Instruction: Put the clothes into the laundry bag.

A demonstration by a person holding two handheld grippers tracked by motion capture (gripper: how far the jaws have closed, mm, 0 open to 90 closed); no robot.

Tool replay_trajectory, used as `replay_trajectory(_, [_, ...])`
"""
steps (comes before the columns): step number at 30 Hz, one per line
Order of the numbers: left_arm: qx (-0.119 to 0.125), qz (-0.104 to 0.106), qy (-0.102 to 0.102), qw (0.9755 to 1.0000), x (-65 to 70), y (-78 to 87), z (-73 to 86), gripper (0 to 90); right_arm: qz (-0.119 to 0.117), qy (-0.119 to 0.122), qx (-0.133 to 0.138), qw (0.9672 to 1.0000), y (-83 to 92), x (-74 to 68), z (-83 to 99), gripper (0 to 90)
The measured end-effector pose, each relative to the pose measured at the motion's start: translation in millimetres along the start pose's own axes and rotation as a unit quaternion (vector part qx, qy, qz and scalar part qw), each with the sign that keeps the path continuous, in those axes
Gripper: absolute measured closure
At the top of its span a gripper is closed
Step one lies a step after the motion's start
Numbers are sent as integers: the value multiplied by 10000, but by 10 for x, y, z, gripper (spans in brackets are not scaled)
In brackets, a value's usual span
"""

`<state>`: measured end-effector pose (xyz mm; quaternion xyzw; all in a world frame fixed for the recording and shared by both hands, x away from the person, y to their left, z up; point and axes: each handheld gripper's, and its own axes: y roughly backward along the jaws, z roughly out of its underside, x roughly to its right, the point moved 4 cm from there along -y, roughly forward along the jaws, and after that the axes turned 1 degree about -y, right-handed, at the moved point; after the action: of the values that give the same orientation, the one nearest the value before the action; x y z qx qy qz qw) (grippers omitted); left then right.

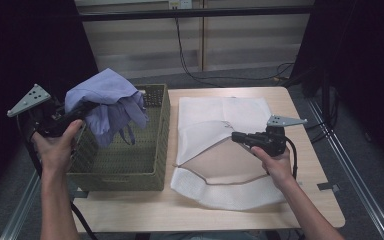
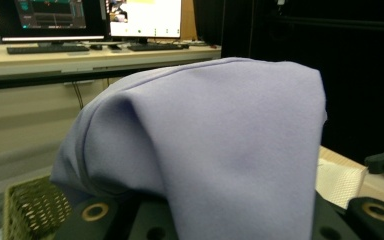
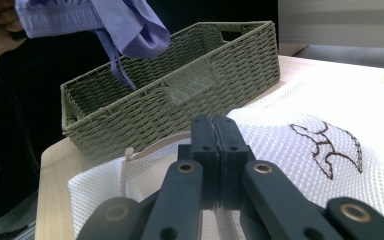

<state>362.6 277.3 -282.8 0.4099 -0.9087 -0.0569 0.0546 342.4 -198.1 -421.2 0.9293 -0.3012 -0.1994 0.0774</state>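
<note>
Item: lilac garment (image 1: 107, 102), bunched in the left gripper (image 1: 82, 111), hanging above the woven basket (image 1: 130, 165). Right gripper (image 1: 236, 136): jaws pressed together on the mesh laundry bag's (image 1: 230, 195) opening edge. Risk: trailing strap snagging the basket rim; bag mouth sagging closed.

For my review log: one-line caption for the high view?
Left gripper lifts lilac garment over woven basket; right gripper pinches white mesh bag.

Pale wood table (image 1: 260, 210), dark curtains (image 1: 25, 45), desk (image 2: 80, 57) with monitors (image 2: 145, 17)
</note>
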Motion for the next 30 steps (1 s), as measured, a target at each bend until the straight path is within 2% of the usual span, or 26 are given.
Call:
replay_trajectory(4, [119,19,15,9999,56,45,-70,799,-10,0,-5,10000,0,0,2,889])
replay_trajectory(14, [403,135,-141,9990,218,162,-245,799,-39,-6,-50,10000,-18,-10,22,889])
replay_trajectory(18, [450,168,-178,9987,278,195,-289,799,-38,-7,-49,10000,-20,-11,23,889])
replay_trajectory(23, [478,238,-367,9979,355,229,-346,798,-47,-13,-53,10000,-24,-13,25,889])
replay_trajectory(30, [604,320,-397,9969,441,259,-387,798,-57,-37,-85,9999,-37,-17,30,890])
